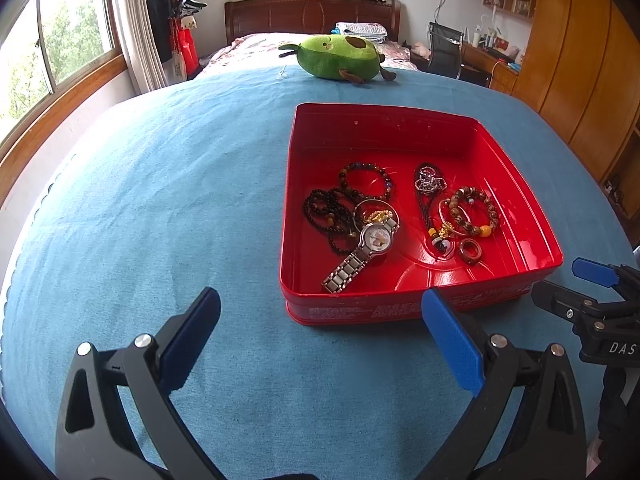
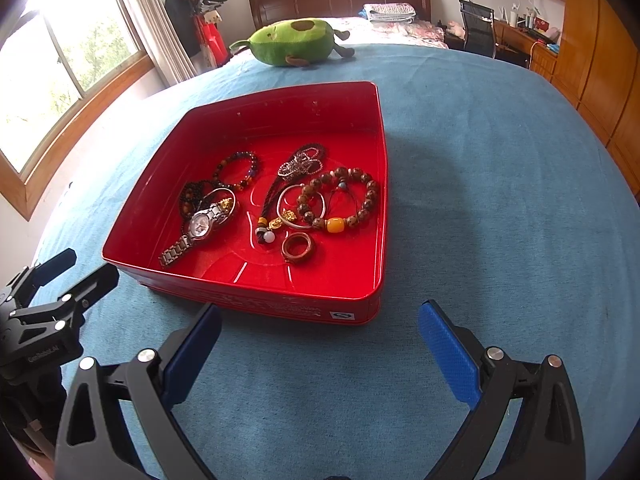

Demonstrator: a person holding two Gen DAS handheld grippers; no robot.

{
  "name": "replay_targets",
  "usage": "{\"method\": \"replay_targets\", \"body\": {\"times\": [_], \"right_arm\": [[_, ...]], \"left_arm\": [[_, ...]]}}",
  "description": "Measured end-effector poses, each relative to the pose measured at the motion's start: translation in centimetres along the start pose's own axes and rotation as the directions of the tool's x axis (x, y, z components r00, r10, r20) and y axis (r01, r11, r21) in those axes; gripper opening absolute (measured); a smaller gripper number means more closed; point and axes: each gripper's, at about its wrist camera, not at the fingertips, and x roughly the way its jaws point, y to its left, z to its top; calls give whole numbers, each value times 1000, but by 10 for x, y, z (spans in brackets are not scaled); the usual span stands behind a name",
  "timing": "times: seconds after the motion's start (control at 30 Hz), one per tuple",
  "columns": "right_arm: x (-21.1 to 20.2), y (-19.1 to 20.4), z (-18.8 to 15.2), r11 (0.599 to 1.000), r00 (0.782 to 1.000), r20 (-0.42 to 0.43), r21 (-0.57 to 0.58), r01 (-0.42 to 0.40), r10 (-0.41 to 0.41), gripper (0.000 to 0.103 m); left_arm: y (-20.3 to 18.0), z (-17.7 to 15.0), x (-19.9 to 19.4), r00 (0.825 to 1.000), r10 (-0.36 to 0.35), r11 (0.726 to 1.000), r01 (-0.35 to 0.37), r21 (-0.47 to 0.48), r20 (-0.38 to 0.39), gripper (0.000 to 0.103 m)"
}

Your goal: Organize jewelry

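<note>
Tin: red tin on blue tabletop, jewelry inside.
Left tool: wide open, empty.
Right tool: wide open, empty.

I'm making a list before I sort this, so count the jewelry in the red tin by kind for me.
All in the red tin:
Beaded bracelets or strands: 3, namely dark multicolour, black, brown with amber bead
Watches: 1
Thin bangles: 2
Brown rings: 1
Corded pendant necklaces: 1
Total: 8, though overlapping pieces may hide more.
</note>
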Motion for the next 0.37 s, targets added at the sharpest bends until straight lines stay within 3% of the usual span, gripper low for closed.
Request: {"method": "replay_targets", "body": {"times": [0.37], "right_arm": [[1,0,0,1000,1000,0,-1,1,-1,99]], "left_arm": [[1,0,0,1000,2,1000,-2,2,-1,100]]}}
